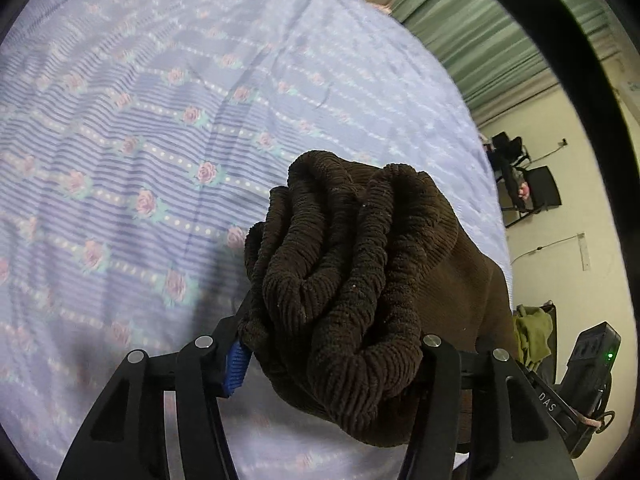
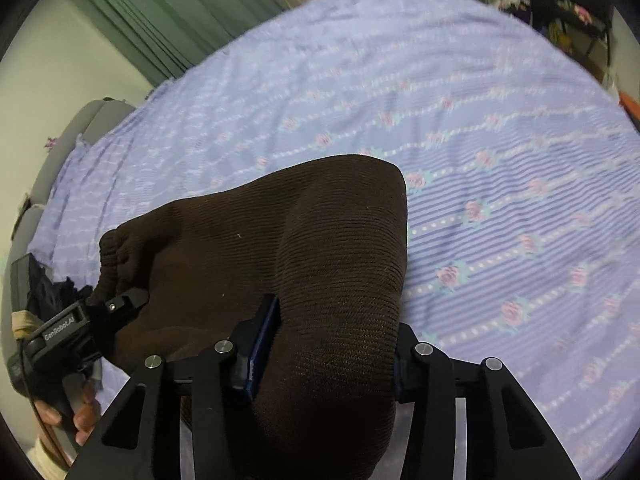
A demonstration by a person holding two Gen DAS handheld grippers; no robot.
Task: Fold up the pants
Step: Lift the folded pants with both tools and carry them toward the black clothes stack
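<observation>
Dark brown corduroy pants (image 1: 344,280) are held up above the bed. My left gripper (image 1: 332,360) is shut on the bunched elastic waistband, which fills the space between its blue-padded fingers (image 1: 236,368). My right gripper (image 2: 324,360) is shut on another part of the same pants (image 2: 304,248), the cloth draped over and between its fingers (image 2: 260,344). The left gripper also shows in the right wrist view (image 2: 116,308), clamped on the waistband edge at the left. The lower part of the pants is hidden below both grippers.
The bed (image 1: 160,128) under both grippers has a lilac striped sheet with pink roses. Green curtains (image 2: 180,12) hang behind it. A grey headboard (image 2: 80,128) stands at the left of the right wrist view. Black chairs (image 1: 528,184) and clutter stand beside the bed.
</observation>
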